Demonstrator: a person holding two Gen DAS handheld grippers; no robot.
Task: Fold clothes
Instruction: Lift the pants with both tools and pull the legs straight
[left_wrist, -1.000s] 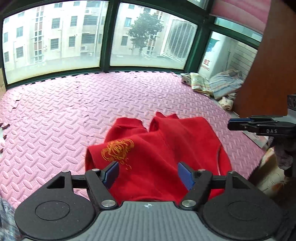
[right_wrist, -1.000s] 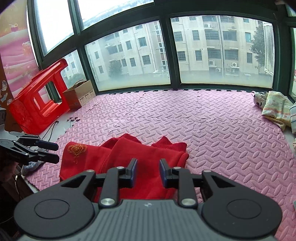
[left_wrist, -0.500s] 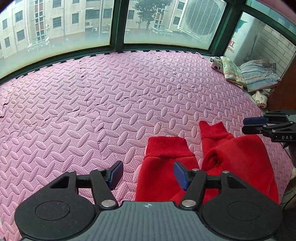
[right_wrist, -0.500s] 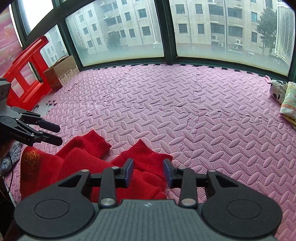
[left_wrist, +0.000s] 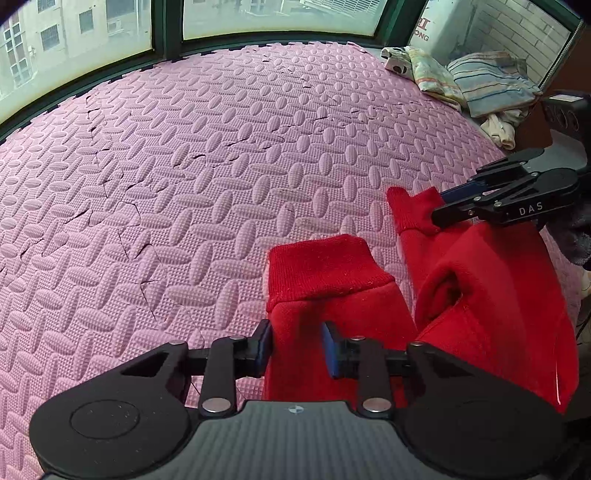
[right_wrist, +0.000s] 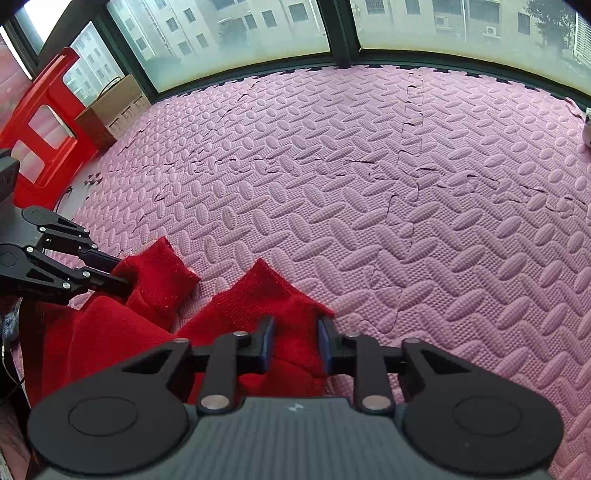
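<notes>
Nearest, the left gripper (left_wrist: 295, 349) has its jaws pinched on one cuffed end of the single red garment (left_wrist: 480, 295), and the right gripper (right_wrist: 294, 347) grips the other cuffed end, both low over the pink foam mat floor (left_wrist: 184, 184). Folding looks barely begun: the cloth lies bunched, no crease made. Far off lies one small pile of other clothes (left_wrist: 480, 77).
</notes>
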